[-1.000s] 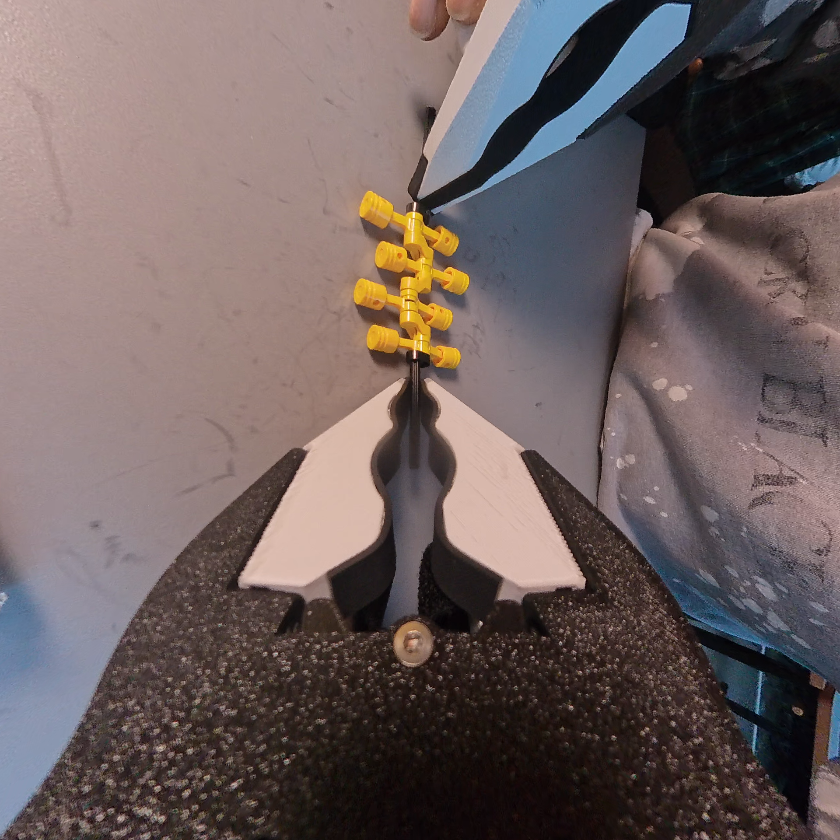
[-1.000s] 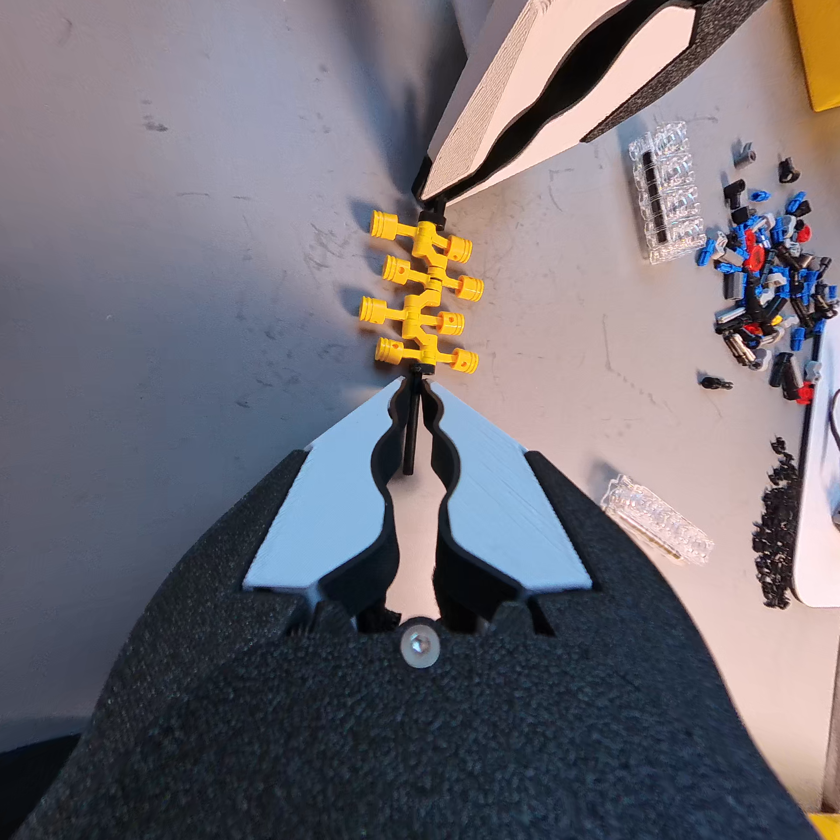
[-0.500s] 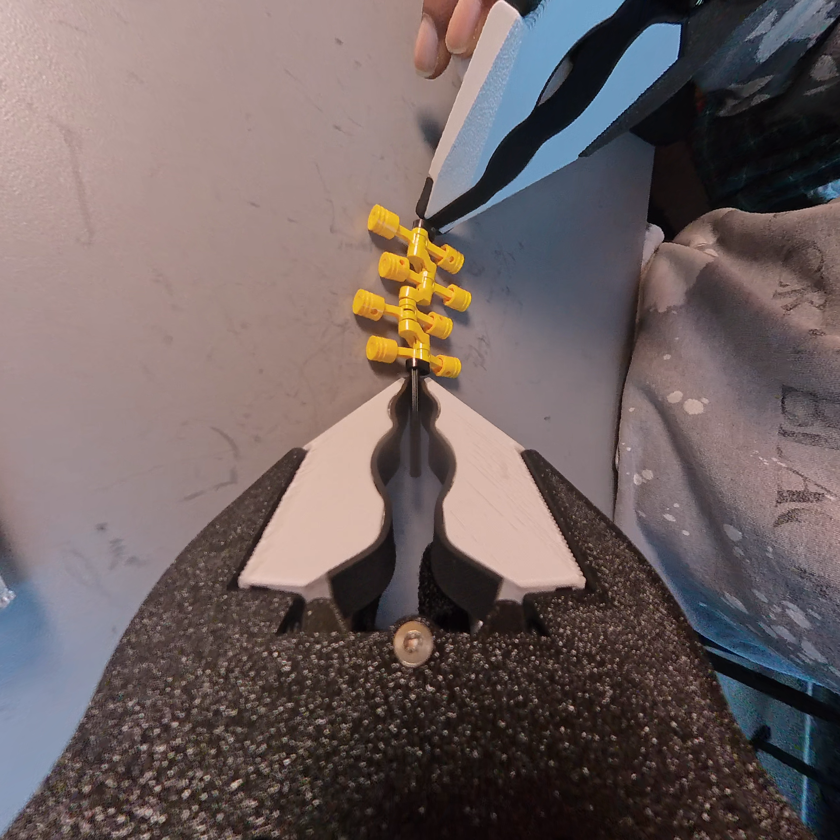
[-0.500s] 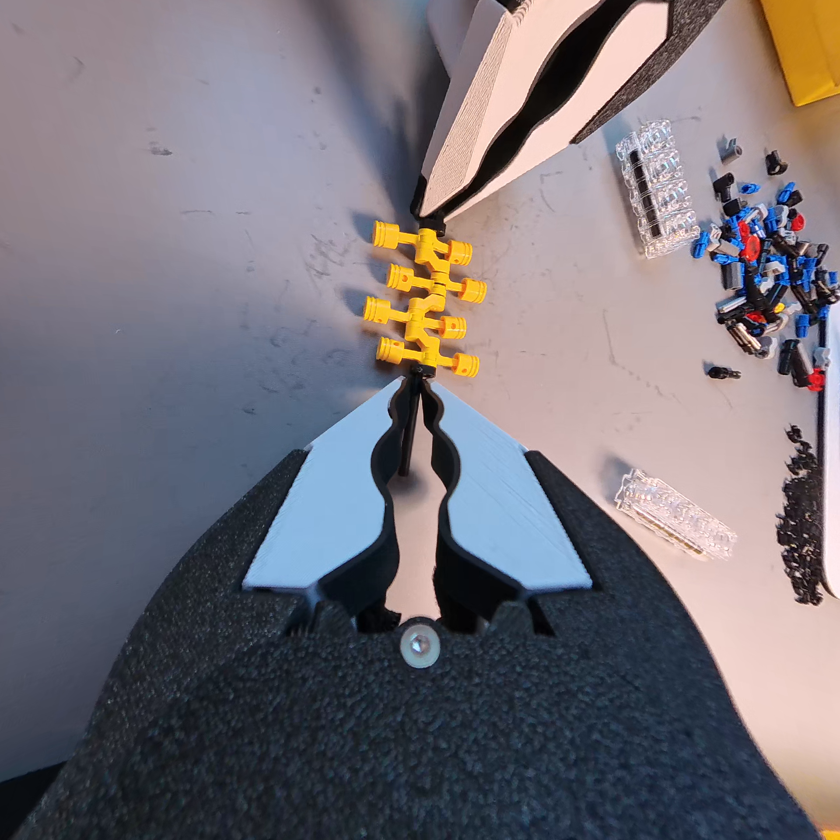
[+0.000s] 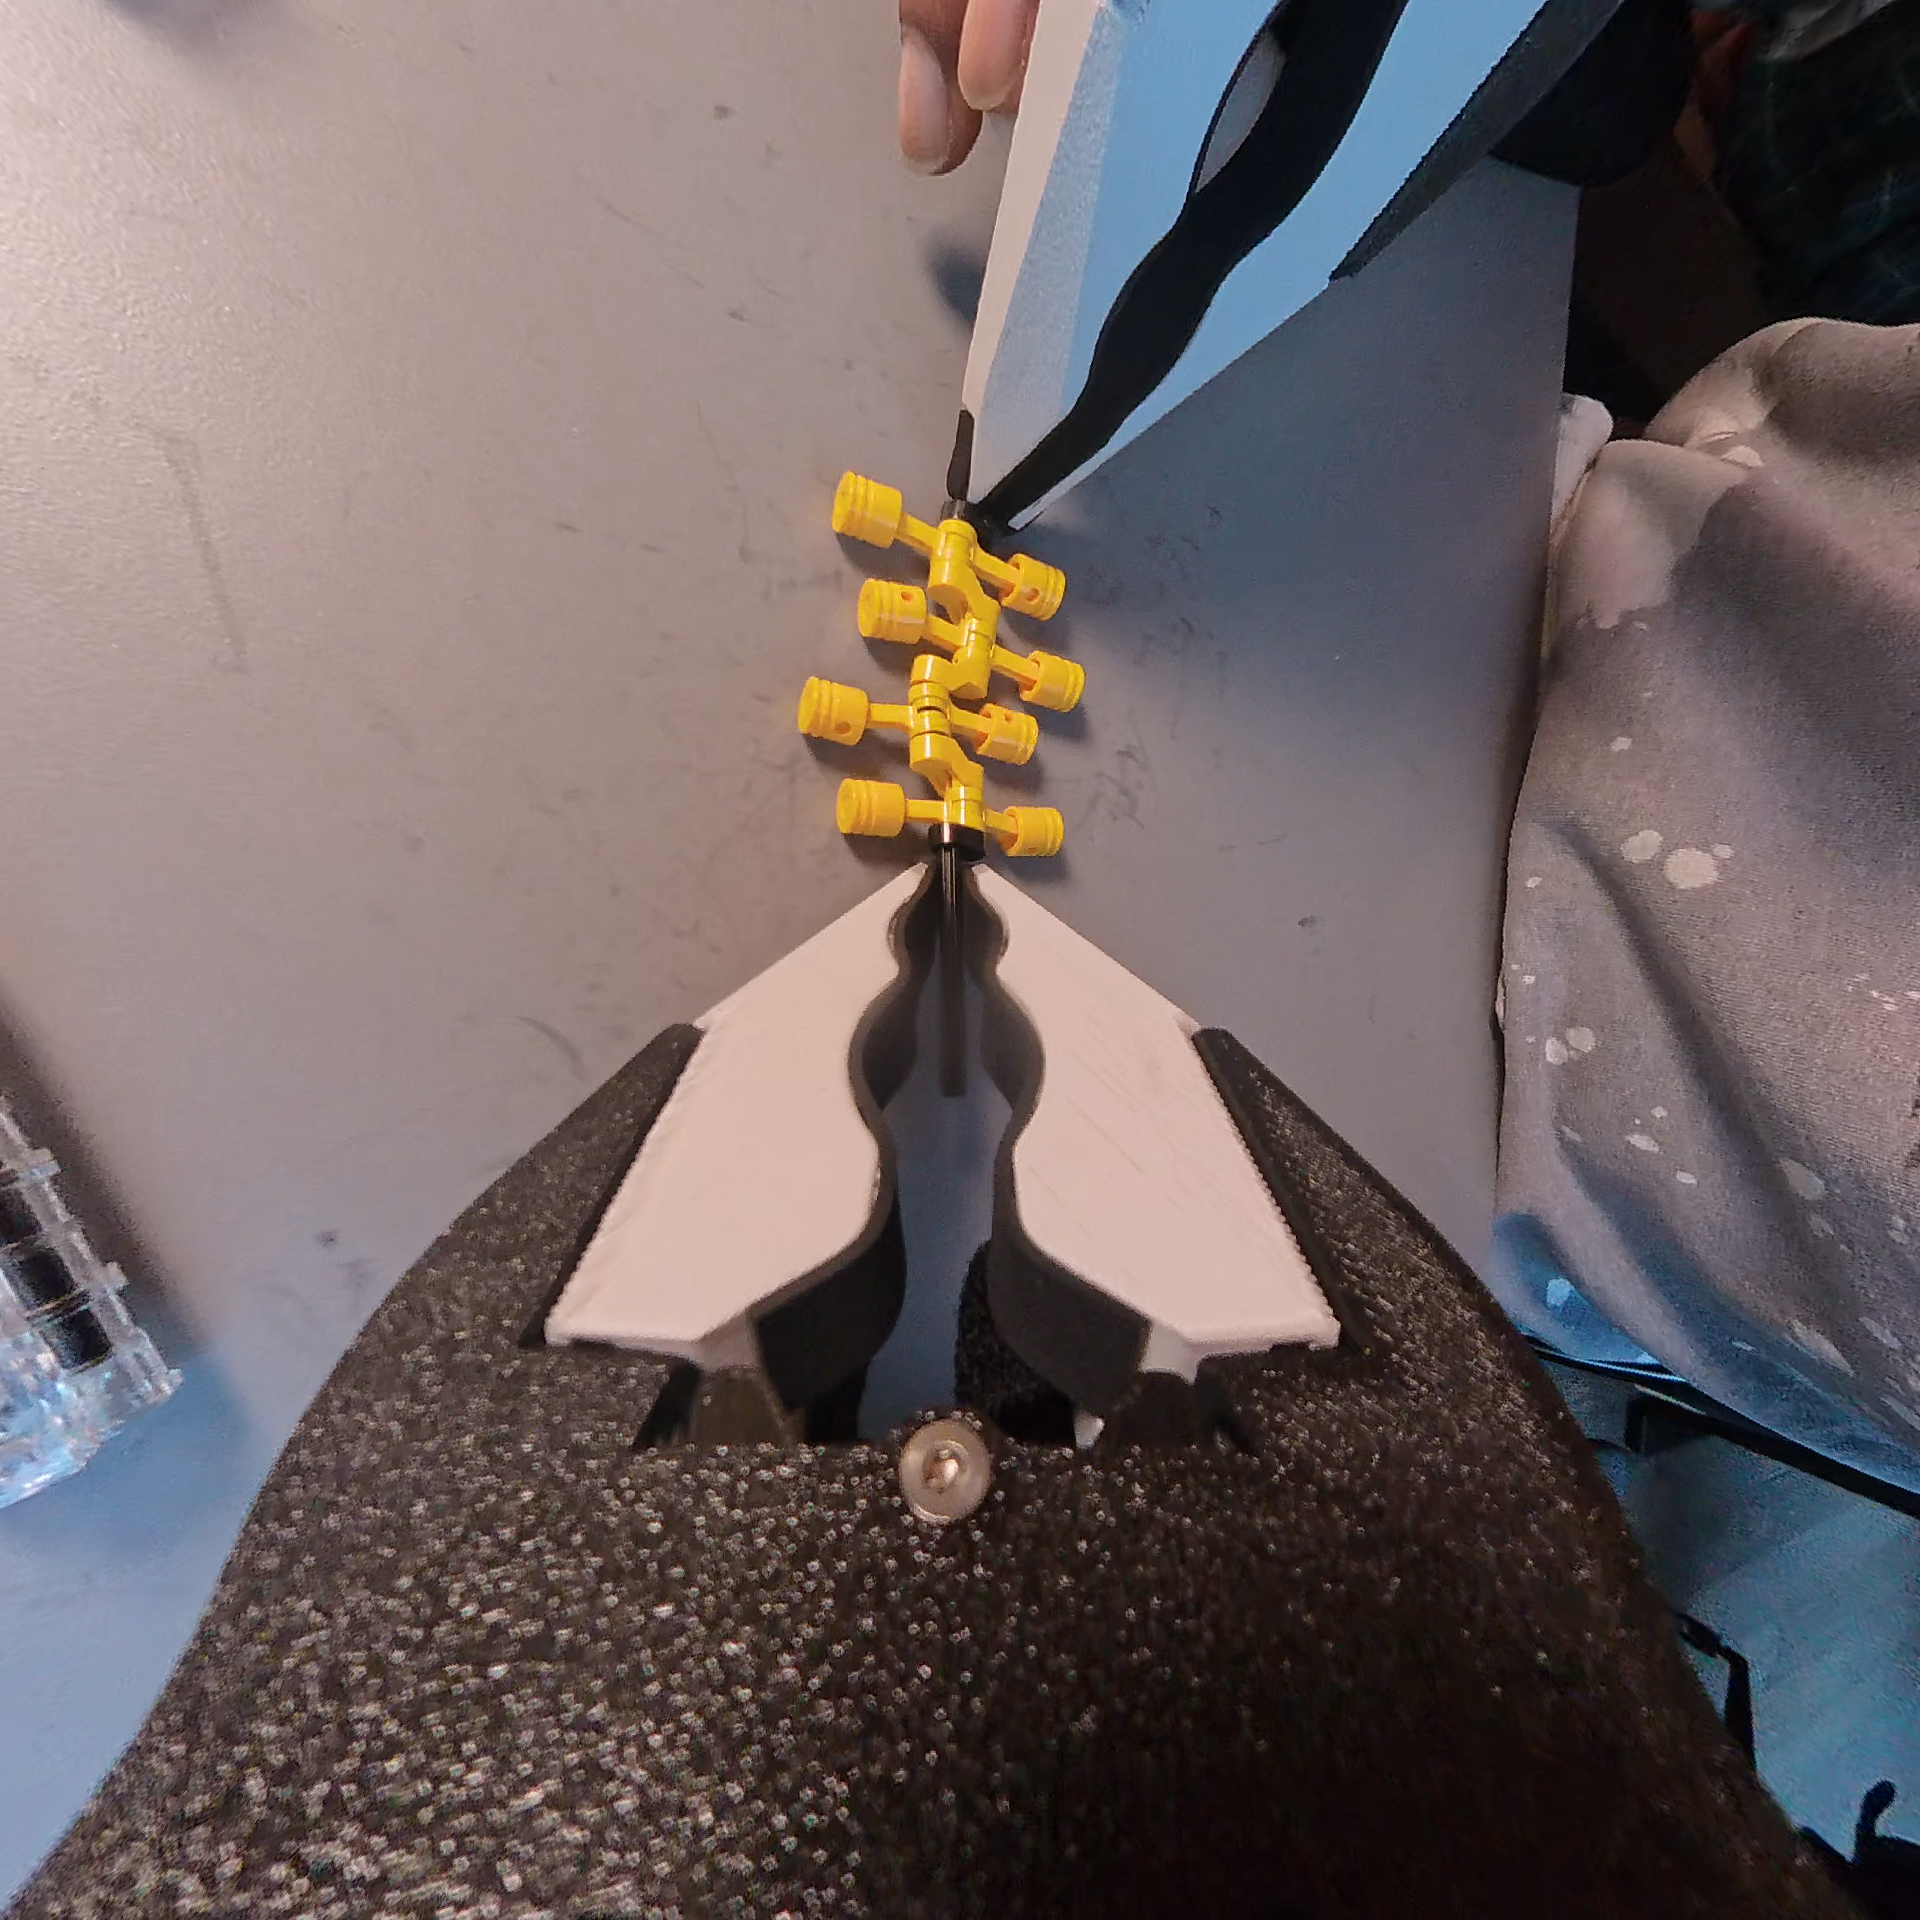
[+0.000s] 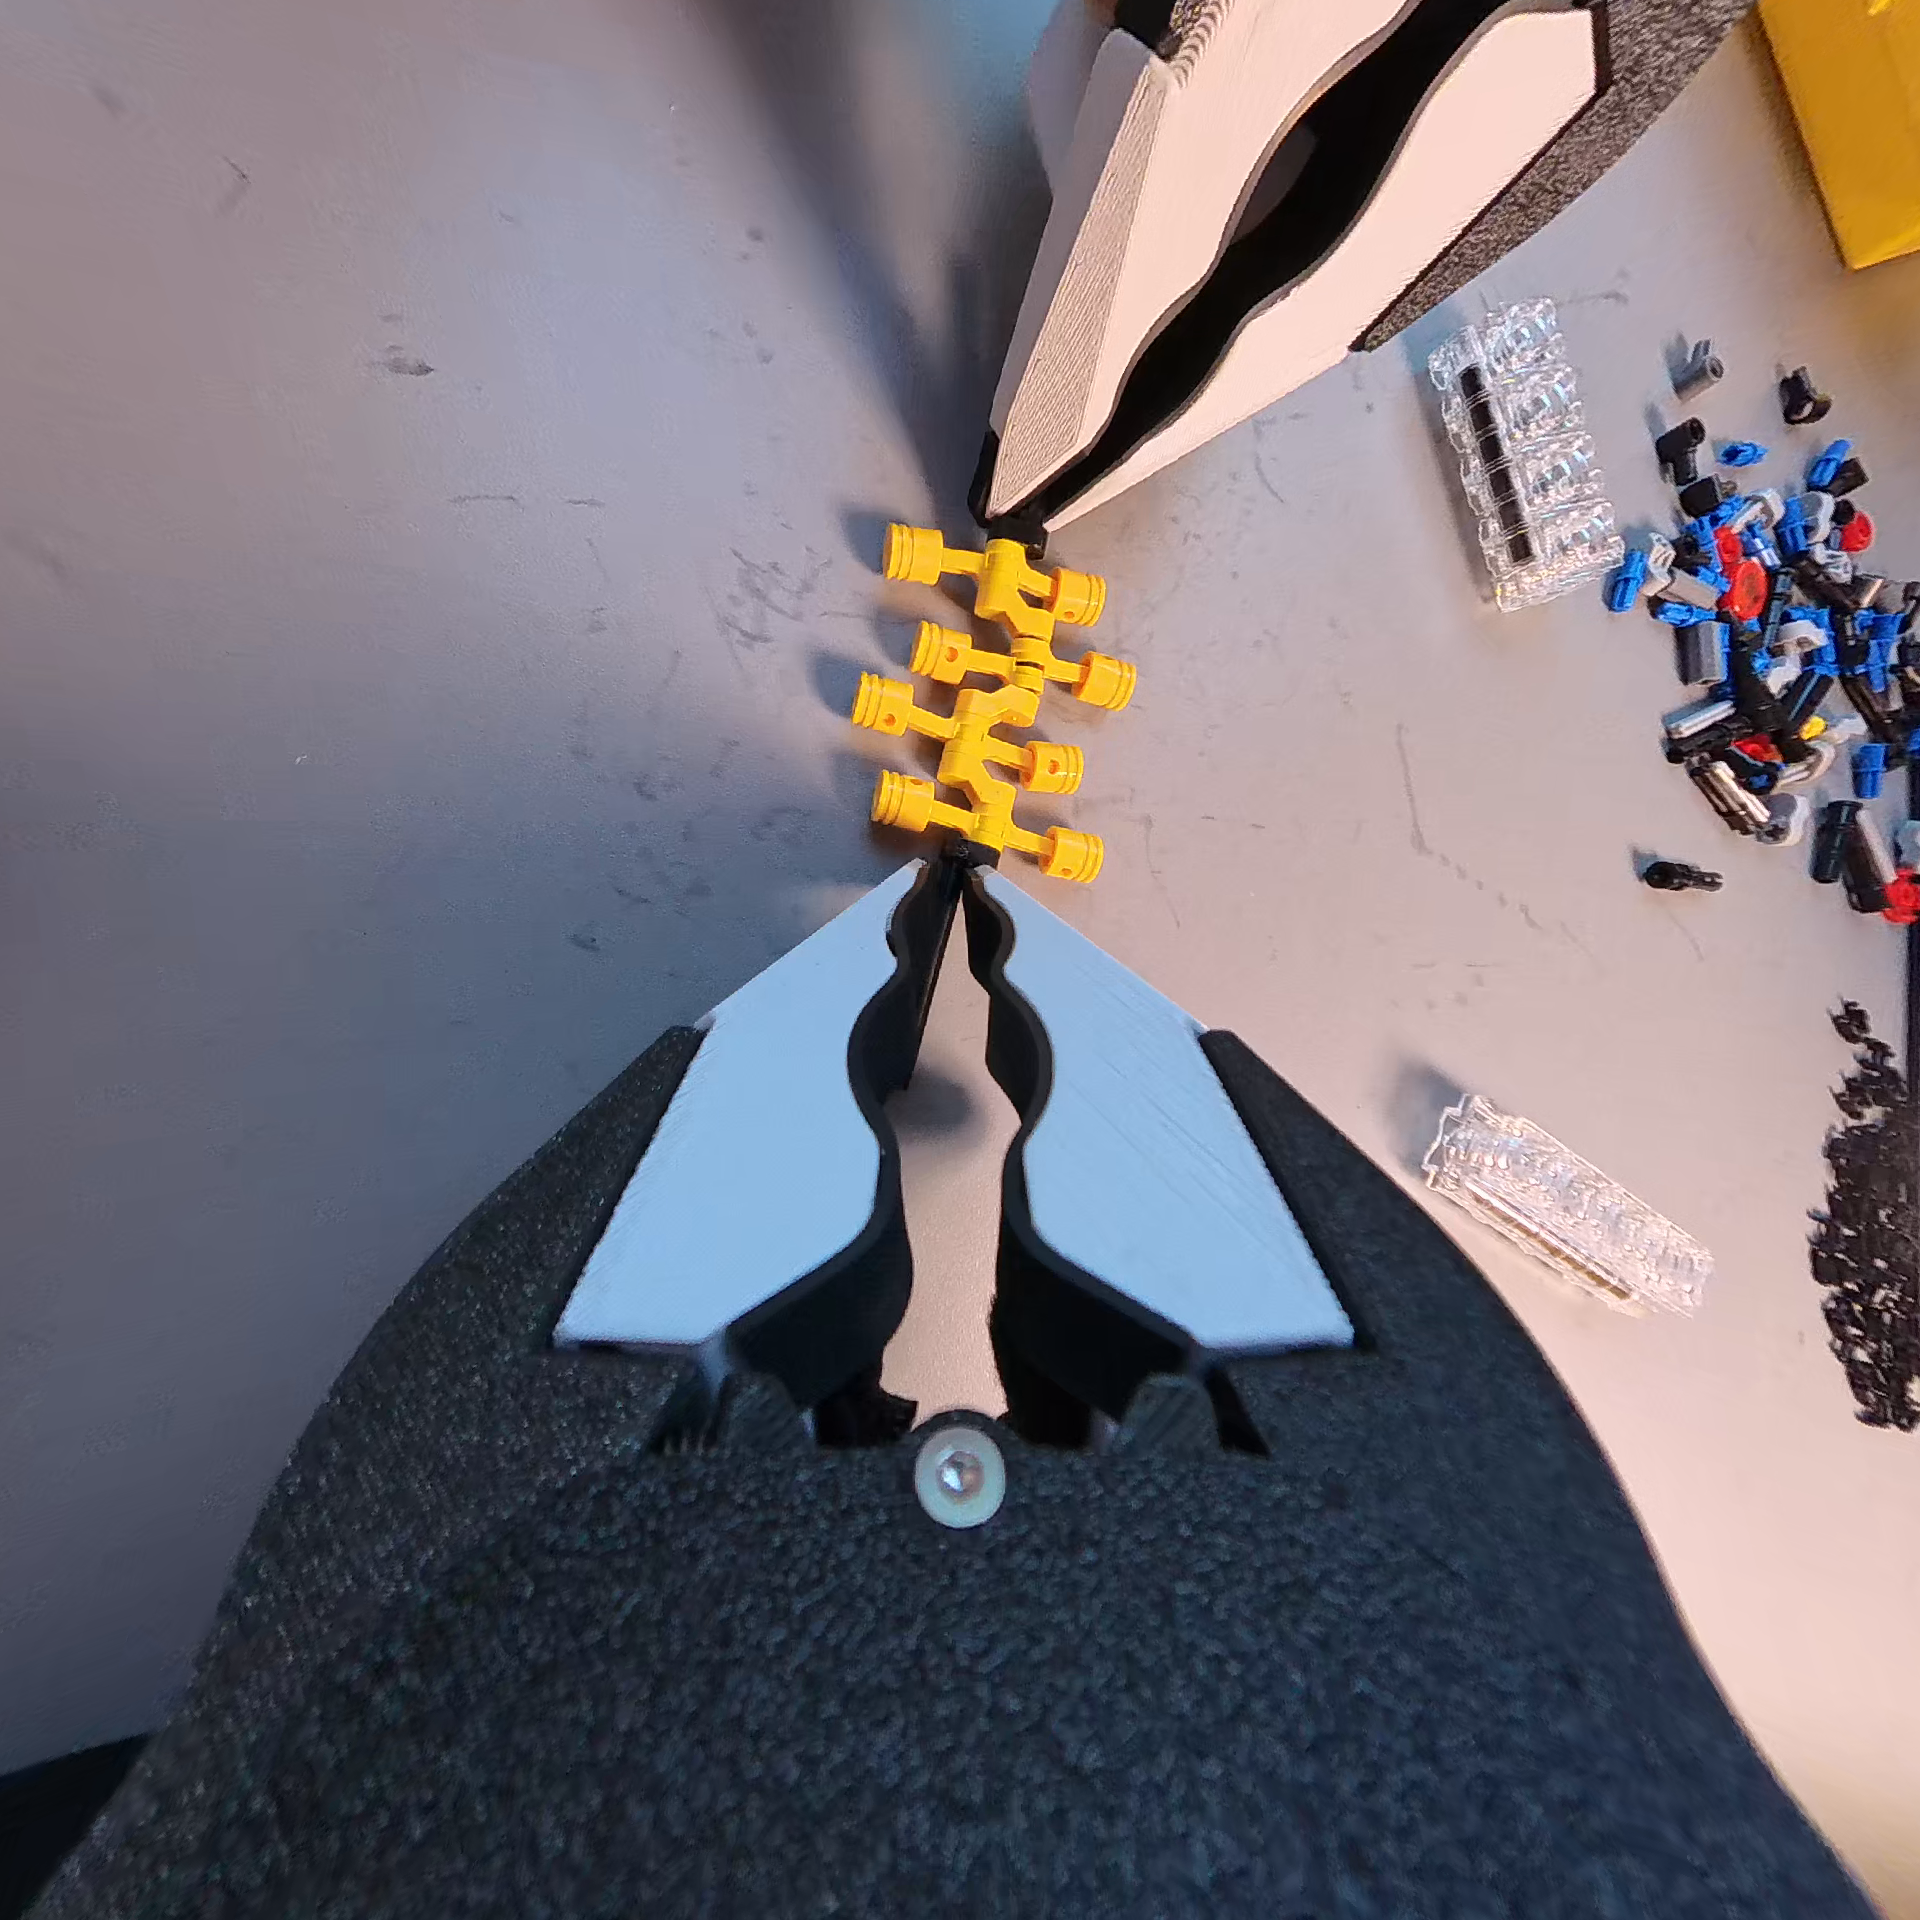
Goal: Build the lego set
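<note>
Grey table (image 6: 416, 727): scuffed, carries everything.
My left tool (image 5: 951, 883) and right tool (image 6: 956, 878): each clamped on one end of the black axle (image 5: 951, 987), tips facing.
Yellow piston assembly (image 6: 997, 707): eight pistons threaded on that axle, spanning both tools just over the table.
Two clear blocks (image 6: 1522, 468), far right.
Loose small-parts pile (image 6: 1787, 644), beside them.

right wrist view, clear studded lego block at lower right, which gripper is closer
Right. The right gripper sits beside the clear lego block; the left gripper holds the far end of the yellow piston crankshaft, farther away.
</note>
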A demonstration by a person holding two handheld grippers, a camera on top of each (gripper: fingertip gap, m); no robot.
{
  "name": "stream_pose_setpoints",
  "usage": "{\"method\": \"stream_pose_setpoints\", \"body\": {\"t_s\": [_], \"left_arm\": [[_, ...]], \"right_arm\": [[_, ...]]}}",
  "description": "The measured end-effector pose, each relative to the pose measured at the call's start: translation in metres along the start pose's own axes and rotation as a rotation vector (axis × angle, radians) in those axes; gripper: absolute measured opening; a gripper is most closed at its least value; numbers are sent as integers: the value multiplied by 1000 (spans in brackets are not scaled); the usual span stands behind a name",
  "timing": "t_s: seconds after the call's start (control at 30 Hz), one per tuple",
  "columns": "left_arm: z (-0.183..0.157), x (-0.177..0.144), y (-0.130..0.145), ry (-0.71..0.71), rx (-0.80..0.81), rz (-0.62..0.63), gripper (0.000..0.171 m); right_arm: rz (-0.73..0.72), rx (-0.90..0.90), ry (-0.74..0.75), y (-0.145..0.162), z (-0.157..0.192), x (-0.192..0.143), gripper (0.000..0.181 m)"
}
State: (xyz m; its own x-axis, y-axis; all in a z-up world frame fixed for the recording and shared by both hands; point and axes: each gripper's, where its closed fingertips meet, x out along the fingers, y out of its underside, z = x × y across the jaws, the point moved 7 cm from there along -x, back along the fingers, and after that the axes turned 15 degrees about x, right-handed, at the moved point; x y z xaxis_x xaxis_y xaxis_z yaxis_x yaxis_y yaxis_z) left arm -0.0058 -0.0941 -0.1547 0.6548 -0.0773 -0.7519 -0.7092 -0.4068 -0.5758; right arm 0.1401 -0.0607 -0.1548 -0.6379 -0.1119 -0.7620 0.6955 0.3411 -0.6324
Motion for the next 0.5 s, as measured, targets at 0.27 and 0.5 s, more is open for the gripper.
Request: {"method": "stream_pose_setpoints", "body": {"t_s": [0.27, 0.5], "left_arm": [[-1, 1, -2, 0, 54, 33, 3], [-3, 1, -3, -24, 118, 60, 3]], "right_arm": [[-22, 4, -47, 1, -1, 1, 3], [-38, 12, -67, 2, -3, 1, 3]]}}
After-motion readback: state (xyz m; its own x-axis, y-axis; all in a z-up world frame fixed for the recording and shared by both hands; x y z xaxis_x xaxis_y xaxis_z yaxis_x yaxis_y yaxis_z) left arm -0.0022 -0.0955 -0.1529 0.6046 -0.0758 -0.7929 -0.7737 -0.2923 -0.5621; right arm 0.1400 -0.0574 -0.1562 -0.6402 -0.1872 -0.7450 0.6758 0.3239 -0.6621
